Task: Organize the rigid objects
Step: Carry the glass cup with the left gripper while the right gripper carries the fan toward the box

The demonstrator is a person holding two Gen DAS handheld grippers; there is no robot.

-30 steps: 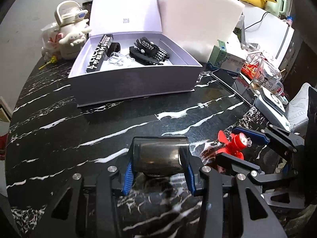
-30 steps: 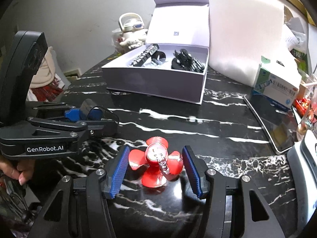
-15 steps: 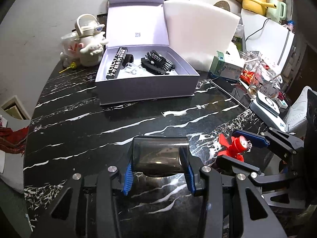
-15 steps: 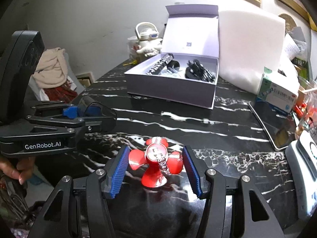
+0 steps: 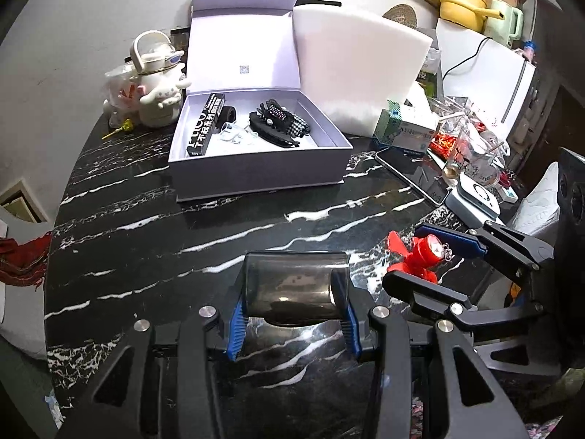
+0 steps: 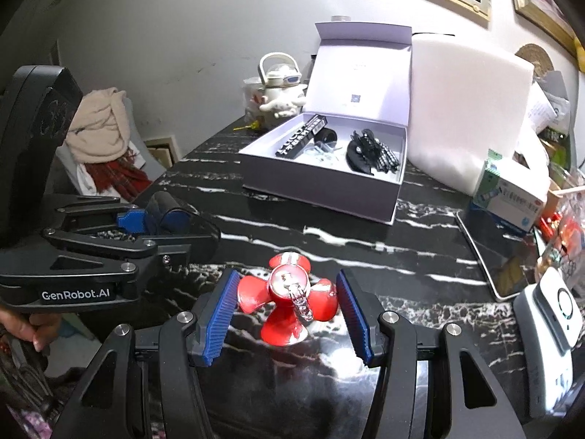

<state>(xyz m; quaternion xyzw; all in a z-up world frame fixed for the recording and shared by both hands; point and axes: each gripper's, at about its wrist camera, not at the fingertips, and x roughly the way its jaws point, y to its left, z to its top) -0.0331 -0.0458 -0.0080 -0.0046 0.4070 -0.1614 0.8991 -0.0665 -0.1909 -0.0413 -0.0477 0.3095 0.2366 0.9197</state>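
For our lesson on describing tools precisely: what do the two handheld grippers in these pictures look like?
Both are matt black plastic frames with triangular cut-outs and silver screw heads. The left gripper and the right gripper each carry two fingers lined with ribbed blue pads. The left one's side bears white "GenRobot.AI" lettering, and its body rises into a bulky black housing. No cables show.

Both views are fairly bright indoors, lit from overhead, and sharp through the middle. The white foam block (image 5: 360, 73) just behind the open box (image 5: 256, 168) is nearly blown out, as is the box's raised lid. The glossy black marble counter (image 5: 153, 241) carries soft pale reflections in front of the box, and the box throws a short shadow towards the camera. Fisheye bending curves the counter's edge, and dark vignetting fills the corners.
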